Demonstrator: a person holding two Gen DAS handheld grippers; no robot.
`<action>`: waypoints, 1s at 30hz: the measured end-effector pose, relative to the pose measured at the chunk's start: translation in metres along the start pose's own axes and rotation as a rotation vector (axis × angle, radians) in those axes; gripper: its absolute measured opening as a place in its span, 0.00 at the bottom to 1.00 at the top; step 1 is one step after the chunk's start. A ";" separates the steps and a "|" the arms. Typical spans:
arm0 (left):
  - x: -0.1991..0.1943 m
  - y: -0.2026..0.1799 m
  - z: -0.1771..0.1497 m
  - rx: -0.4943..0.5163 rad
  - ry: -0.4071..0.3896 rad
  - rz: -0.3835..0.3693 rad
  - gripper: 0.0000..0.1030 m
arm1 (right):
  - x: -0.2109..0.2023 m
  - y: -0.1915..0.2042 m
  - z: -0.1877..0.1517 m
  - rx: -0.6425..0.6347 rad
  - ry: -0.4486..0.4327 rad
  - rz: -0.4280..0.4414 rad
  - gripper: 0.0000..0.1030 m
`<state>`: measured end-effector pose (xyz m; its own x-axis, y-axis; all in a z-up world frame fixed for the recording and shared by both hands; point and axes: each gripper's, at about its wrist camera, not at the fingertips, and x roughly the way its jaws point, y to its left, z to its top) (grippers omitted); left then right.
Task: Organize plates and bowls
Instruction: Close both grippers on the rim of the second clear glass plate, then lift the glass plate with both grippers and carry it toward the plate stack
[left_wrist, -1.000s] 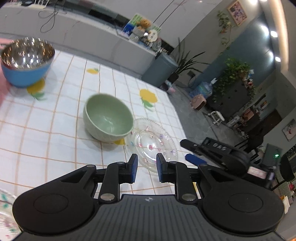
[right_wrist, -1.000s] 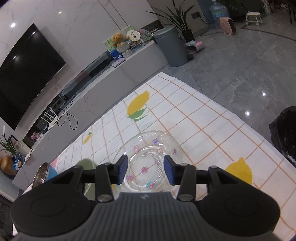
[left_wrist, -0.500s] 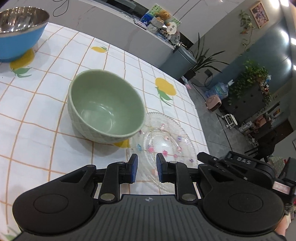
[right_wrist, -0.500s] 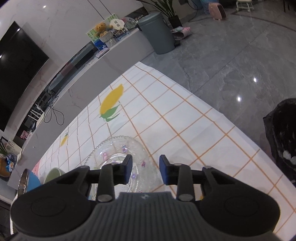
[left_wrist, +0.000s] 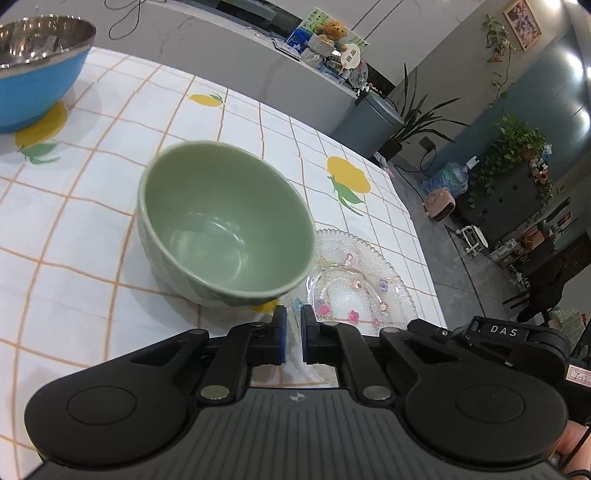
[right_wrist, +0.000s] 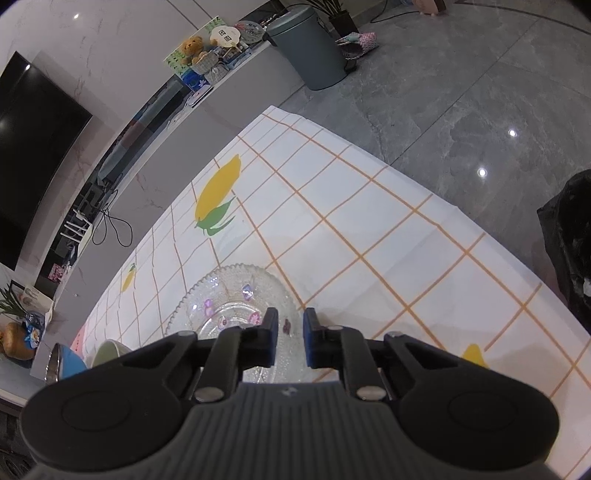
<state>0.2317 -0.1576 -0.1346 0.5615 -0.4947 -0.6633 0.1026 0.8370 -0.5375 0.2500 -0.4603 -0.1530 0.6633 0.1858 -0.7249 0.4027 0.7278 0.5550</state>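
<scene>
A green bowl (left_wrist: 225, 221) stands on the checked tablecloth (left_wrist: 92, 177), just beside a clear glass plate (left_wrist: 354, 280) with small coloured flowers. The left gripper (left_wrist: 291, 332) sits low before both, fingers nearly together, holding nothing. The right gripper (right_wrist: 287, 334) hovers over the plate's edge, slightly parted, empty. A blue bowl (left_wrist: 33, 74) stands well apart.

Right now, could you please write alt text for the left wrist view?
A green bowl stands on a checked tablecloth, just ahead of the left gripper, whose jaws are nearly closed on nothing. A clear glass plate lies right of the bowl, and a blue bowl is far left.
</scene>
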 end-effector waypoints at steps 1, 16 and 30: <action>-0.002 0.001 0.000 0.003 -0.004 0.010 0.07 | 0.001 0.001 -0.001 0.000 0.008 0.009 0.08; -0.030 0.020 0.004 -0.001 0.033 0.074 0.06 | 0.006 0.028 -0.017 -0.105 0.133 0.051 0.05; -0.030 0.032 -0.001 -0.068 0.009 0.046 0.24 | 0.000 0.017 -0.008 -0.077 0.118 0.052 0.31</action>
<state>0.2178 -0.1167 -0.1322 0.5571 -0.4586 -0.6923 0.0211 0.8412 -0.5403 0.2513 -0.4426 -0.1468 0.6018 0.2976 -0.7411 0.3167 0.7629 0.5636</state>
